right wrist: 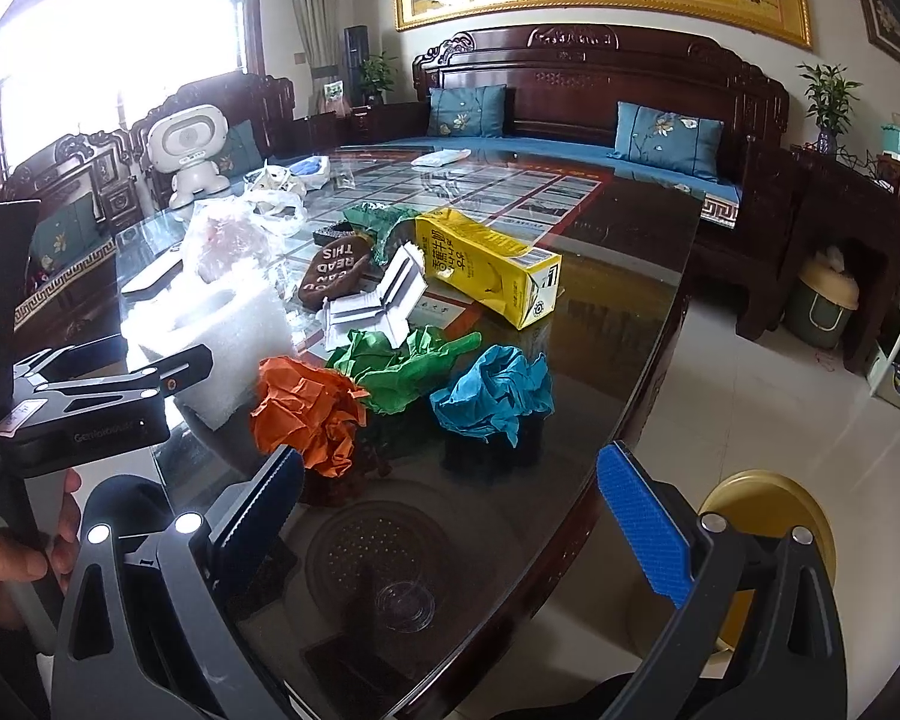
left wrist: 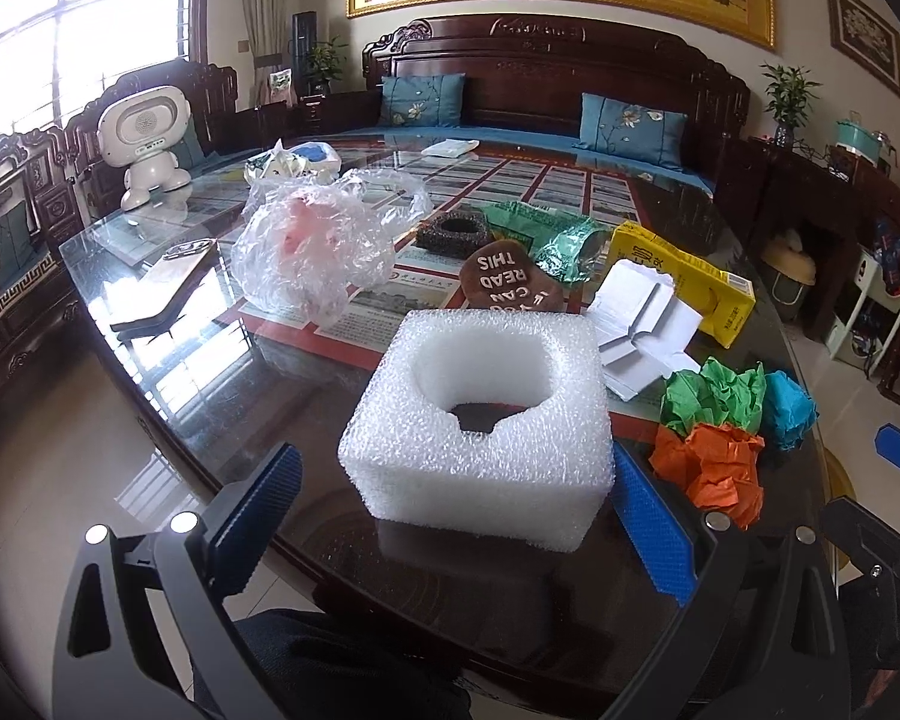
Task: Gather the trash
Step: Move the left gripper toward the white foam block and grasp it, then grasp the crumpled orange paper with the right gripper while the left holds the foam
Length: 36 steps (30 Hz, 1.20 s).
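Note:
A white foam block [left wrist: 480, 426] with a hollow middle sits on the glass table near its front edge. My left gripper [left wrist: 456, 516] is open, one finger on each side of the block, not touching it. My right gripper [right wrist: 450, 516] is open and empty, just short of crumpled orange [right wrist: 309, 405], green [right wrist: 402, 369] and blue [right wrist: 498, 390] paper balls. Farther back lie a yellow carton [right wrist: 489, 273], a white folded card [right wrist: 378, 306], a brown patch with letters [right wrist: 333, 273], a green foil wrapper [left wrist: 546, 234] and a clear plastic bag [left wrist: 312, 246].
A phone [left wrist: 168, 288] lies at the table's left. A white toy robot [left wrist: 147, 144] stands at the far left corner. A dark sponge ring [left wrist: 453, 231] lies mid-table. A yellow round bin [right wrist: 762, 540] stands on the floor by the right table edge [right wrist: 630, 408]. A sofa lies beyond.

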{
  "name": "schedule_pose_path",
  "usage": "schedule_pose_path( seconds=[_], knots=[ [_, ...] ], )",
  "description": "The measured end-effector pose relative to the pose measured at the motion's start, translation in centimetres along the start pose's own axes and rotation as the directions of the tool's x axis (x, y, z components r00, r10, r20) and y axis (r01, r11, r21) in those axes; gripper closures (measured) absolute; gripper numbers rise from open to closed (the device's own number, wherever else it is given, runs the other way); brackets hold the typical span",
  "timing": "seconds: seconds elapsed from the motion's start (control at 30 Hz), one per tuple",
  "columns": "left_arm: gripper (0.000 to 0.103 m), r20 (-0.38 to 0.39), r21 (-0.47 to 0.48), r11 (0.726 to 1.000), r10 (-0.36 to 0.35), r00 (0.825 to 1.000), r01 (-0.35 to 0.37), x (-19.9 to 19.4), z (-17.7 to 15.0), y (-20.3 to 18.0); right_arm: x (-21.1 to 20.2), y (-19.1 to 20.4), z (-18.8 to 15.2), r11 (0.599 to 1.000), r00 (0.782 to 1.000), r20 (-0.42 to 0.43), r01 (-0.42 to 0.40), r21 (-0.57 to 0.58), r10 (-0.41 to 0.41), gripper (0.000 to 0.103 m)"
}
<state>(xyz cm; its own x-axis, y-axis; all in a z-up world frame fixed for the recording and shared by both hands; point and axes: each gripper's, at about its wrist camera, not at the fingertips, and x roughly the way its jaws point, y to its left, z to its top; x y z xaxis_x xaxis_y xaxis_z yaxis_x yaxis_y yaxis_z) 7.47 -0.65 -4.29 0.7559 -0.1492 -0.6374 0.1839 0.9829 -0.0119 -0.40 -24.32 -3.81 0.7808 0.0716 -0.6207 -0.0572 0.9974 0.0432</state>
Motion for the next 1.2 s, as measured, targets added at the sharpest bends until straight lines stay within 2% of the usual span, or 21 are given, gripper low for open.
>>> schedule_pose_path(
  seconds=[0.13, 0.37, 0.47, 0.63, 0.97, 1.2],
  knots=[
    [0.004, -0.025, -0.012, 0.998, -0.055, 0.998, 0.054, 1.3, 0.6, 0.3, 0.4, -0.1, 0.2, 1.0, 1.0, -0.008, 0.011, 0.001, -0.011, 0.008],
    [0.004, -0.02, -0.045, 0.996, -0.073, 0.997, 0.072, 1.5, 0.6, 0.6, 0.7, 0.1, 0.3, 1.0, 1.0, -0.021, 0.007, -0.003, -0.007, 0.008],
    [0.017, -0.009, -0.03, 0.997, -0.069, 0.998, 0.069, 0.9, 0.6, 0.5, 0.4, 0.5, 0.4, 1.0, 1.0, -0.015, -0.007, -0.012, 0.006, 0.008],
    [0.019, -0.002, -0.002, 0.999, -0.034, 0.999, 0.034, 0.0, 0.2, 0.8, 0.3, 1.0, 0.2, 1.0, 1.0, -0.012, -0.024, -0.02, 0.024, 0.008],
    [0.019, 0.069, 0.035, 0.997, -0.078, 0.995, 0.075, -4.9, -0.3, 1.1, -0.7, 2.1, 0.4, 0.996, 0.998, 0.001, -0.07, -0.049, 0.07, 0.008],
    [0.019, 0.064, 0.045, 0.99, -0.14, 0.988, 0.137, -7.3, -1.0, 1.6, -0.9, 3.3, 0.5, 0.99, 0.992, -0.002, -0.123, -0.074, 0.123, 0.008]
  ],
)
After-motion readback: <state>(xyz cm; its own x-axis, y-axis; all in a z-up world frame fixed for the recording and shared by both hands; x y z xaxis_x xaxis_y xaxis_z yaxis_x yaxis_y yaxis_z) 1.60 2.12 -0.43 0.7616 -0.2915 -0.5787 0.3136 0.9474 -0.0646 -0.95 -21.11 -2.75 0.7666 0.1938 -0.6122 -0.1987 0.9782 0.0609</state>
